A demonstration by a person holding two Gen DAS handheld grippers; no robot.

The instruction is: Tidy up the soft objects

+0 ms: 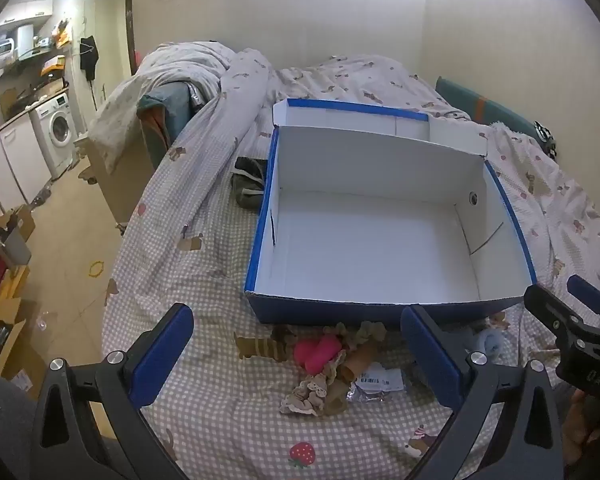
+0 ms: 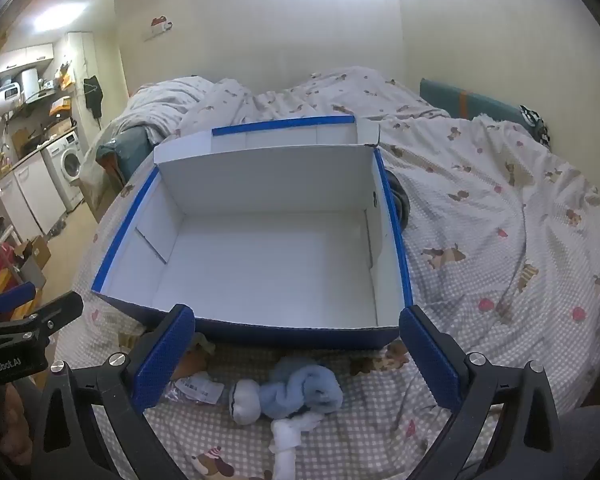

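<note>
A blue cardboard box [image 1: 380, 312] with a white inside stands open on the bed, its lid folded back; nothing lies in it. In front of it in the left wrist view lie pink socks [image 1: 318, 353] and brown frilly socks [image 1: 332, 384] on a plastic packet [image 1: 376, 384]. My left gripper [image 1: 300, 360] hangs open above them. In the right wrist view the same box [image 2: 300, 336] stands ahead, with a light blue sock bundle [image 2: 304, 390], a white rolled sock [image 2: 244, 400] and a white knotted sock [image 2: 288, 440] before it. My right gripper [image 2: 298, 364] is open over these.
The bed carries a checked sheet [image 1: 204, 400] and a rumpled quilt [image 2: 500, 208]. A dark garment [image 1: 250, 184] lies left of the box. Beyond the bed's left edge is floor [image 1: 68, 240], with cartons, a washing machine [image 1: 58, 128] and kitchen units.
</note>
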